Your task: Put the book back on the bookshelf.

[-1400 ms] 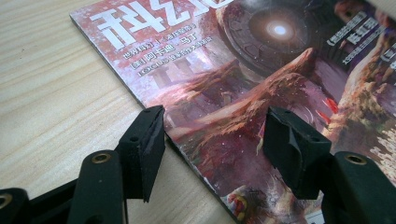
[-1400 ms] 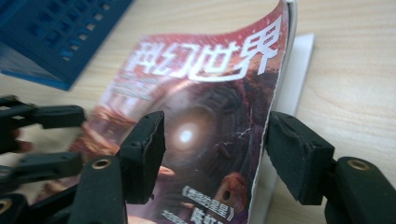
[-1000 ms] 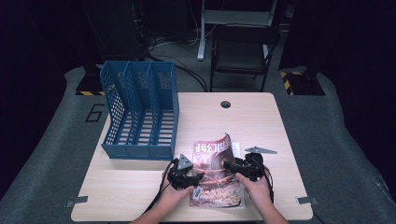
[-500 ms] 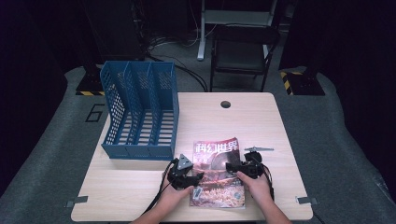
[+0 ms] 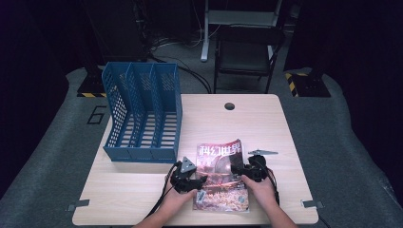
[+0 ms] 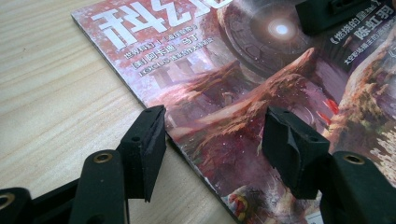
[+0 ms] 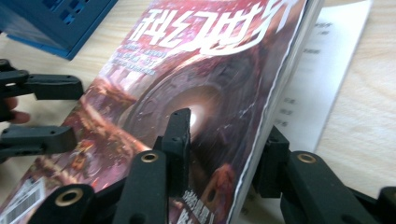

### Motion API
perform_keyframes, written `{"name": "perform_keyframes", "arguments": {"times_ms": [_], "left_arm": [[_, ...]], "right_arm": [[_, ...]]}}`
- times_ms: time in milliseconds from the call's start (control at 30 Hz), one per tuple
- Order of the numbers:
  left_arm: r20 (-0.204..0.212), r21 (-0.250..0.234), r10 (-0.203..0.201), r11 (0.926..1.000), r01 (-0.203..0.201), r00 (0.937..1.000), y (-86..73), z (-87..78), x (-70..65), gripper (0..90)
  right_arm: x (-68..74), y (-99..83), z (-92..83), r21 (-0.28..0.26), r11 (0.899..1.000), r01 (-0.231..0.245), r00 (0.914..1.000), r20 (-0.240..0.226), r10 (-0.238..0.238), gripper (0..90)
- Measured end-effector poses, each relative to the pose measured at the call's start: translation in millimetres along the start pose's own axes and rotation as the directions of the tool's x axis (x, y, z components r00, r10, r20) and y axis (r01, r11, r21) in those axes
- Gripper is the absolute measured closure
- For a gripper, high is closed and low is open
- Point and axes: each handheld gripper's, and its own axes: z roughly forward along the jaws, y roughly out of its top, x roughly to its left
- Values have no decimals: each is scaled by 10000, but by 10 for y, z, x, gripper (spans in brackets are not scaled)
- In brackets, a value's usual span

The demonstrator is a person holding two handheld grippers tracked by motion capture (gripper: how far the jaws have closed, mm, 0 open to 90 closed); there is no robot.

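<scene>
Wooden table, dark room behind. Magazine lies flat near front edge, beside blue file rack. Left gripper gapes astride magazine's left edge, no grip. Right gripper has just been closing, jaws flanking raised right edge, pads apparently not yet pressing. Risk: only cover pinched, pages fan out, magazine slips.

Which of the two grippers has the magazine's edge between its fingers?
The right gripper: its fingers have just been closing over the magazine's lifted right edge. The left gripper hovers open over the cover.
</scene>
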Motion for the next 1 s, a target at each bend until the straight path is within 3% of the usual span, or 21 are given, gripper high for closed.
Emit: {"name": "perform_keyframes", "arguments": {"times_ms": [233, 400, 633, 1000], "left_arm": [[2, 0, 2, 10000, -2, 10000, 0, 0, 1, 399], [1, -5, -38, 10000, 38, 10000, 0, 0, 1, 399], [14, -6, -46, 10000, 46, 10000, 0, 0, 2, 399], [38, 99, 10, 10000, -11, 10000, 3, -7, 7, 397]], "right_arm": [[25, 3, -2, 276, 9996, -18, 9997, -254, 25, 679], [-8, 4, -5, 496, 9972, -564, 9960, -662, 597, 717], [-20, 12, -1, 495, 9984, -276, 9972, -683, 309, 734], [-39, 4, 2, 573, 9961, -667, 9927, -970, 720, 799]]}}
